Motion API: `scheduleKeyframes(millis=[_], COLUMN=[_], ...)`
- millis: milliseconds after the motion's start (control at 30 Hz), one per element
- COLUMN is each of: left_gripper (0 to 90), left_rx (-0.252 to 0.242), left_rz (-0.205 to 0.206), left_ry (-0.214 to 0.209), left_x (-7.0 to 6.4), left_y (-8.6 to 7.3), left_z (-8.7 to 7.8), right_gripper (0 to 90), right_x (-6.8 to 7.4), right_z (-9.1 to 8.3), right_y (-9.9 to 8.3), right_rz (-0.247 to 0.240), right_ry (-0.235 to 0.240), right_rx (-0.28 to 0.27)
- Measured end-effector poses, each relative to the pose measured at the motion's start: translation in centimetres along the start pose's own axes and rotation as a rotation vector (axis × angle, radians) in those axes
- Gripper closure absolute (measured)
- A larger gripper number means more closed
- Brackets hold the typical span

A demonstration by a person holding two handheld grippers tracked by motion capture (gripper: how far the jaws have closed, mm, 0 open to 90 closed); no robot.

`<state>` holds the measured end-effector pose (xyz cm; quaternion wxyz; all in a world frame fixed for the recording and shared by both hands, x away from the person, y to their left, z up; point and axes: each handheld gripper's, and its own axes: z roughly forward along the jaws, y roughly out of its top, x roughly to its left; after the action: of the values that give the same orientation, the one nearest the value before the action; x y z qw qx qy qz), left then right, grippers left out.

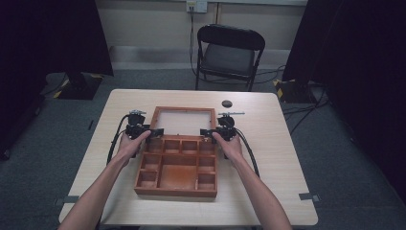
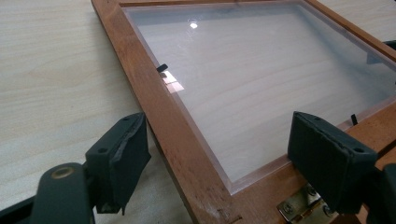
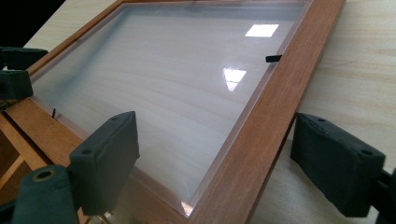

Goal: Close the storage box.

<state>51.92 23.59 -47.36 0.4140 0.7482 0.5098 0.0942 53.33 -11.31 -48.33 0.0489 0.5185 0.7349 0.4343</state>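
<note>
A reddish wooden box with several compartments stands at the table's middle. Its lid, a wooden frame around a clear pane, lies opened flat on the table behind it. My left gripper is open at the lid's near left corner, and its jaws straddle the left frame rail without touching it. A brass hinge shows beside that corner. My right gripper is open at the near right corner, with the right rail between its jaws. In the gripper views, the left gripper and the right gripper hold nothing.
A small black round object lies on the table beyond the lid's right corner. A black folding chair stands behind the table. Dark screens flank the room on both sides.
</note>
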Motion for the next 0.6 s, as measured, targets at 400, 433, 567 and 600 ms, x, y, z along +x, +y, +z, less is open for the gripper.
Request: scheduleKeyframes(millis=[400, 433, 567, 600], left_gripper=[20.1, 20.0, 19.8, 19.6], left_rx=[0.006, 0.007, 0.004, 0.002], left_rz=[-0.028, -0.030, -0.026, -0.024], left_ry=[-0.020, -0.023, -0.024, -0.026], left_x=[0.29, 0.32, 0.36, 0.41], left_y=[-0.07, -0.08, -0.09, -0.08], left_z=[0.06, 0.07, 0.10, 0.12], right_gripper=[16.0, 16.0, 16.0, 16.0], right_x=[-0.18, -0.18, -0.15, -0.17], right_z=[0.12, 0.12, 0.11, 0.12], right_y=[-0.24, -0.26, -0.25, -0.26], right_rz=[0.008, 0.005, 0.004, 0.003], right_ry=[0.025, 0.025, 0.024, 0.024], right_rx=[-0.014, -0.017, -0.017, -0.018])
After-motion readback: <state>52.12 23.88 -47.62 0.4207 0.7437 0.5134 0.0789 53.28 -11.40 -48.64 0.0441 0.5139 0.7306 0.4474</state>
